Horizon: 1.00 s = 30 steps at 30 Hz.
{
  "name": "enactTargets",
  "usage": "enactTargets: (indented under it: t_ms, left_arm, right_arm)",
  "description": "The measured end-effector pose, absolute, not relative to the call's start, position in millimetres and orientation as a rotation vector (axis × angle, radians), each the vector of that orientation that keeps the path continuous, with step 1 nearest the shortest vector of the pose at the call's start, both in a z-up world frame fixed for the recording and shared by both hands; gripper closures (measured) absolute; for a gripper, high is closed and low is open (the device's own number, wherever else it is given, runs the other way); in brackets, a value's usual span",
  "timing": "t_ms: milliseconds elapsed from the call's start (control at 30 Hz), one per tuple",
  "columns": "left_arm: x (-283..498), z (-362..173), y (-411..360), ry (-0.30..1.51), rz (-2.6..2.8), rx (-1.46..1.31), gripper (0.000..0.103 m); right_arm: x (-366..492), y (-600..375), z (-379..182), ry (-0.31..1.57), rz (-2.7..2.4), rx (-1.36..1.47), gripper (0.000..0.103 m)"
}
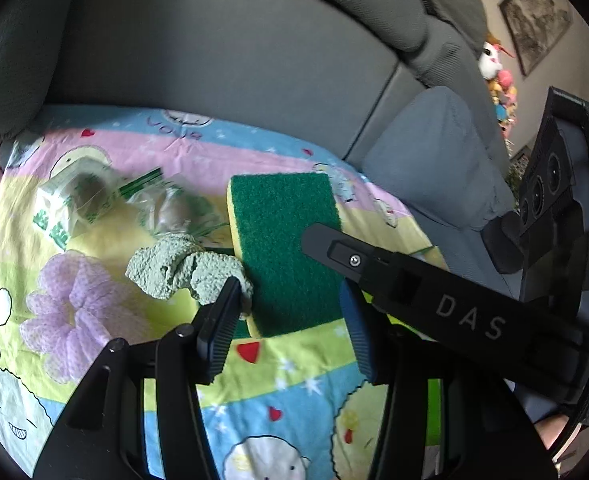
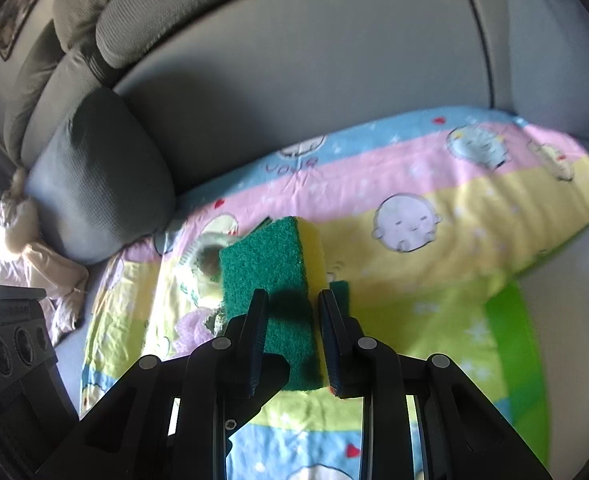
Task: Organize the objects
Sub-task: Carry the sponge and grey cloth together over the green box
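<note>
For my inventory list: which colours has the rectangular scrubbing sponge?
The rectangular scrubbing sponge is dark green on its scouring face, yellow foam beneath; the left wrist view shows it best.

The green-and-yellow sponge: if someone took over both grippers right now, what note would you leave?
Right gripper: shut on the green-and-yellow rectangular sponge, held over the cartoon-print cloth.
Left gripper: jaws apart, holding nothing; one finger touches the crumpled pale-green knitted cloth.
Still lying on the cloth: the pale-green cloth, a lilac mesh scrunchie, two clear bags with green print.
Done: sponge picked up.
Left: place the sponge, sort the rest.
</note>
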<state>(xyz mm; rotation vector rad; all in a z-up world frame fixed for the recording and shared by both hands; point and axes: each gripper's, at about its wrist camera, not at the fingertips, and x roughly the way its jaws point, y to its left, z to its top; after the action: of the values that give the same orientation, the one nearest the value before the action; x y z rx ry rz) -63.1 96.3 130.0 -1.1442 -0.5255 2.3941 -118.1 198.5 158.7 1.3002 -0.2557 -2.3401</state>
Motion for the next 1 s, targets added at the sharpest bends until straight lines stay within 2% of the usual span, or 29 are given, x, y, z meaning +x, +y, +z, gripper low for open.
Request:
enactTargets:
  t_ms: [300,1000]
  left_arm:
    - [-34.7,150.6,139.4,-0.411,2.330,-1.066,0.054]
    - [-20.0,136.9,256.5,-0.269,2.118,-1.081,0.054]
  right_arm:
    - [-79.7,246.8,185.4,-0.276,-2.466,1.217,0.074]
    - [-54.3,365.7,171.5,-0.393,-2.648,1.270,0.074]
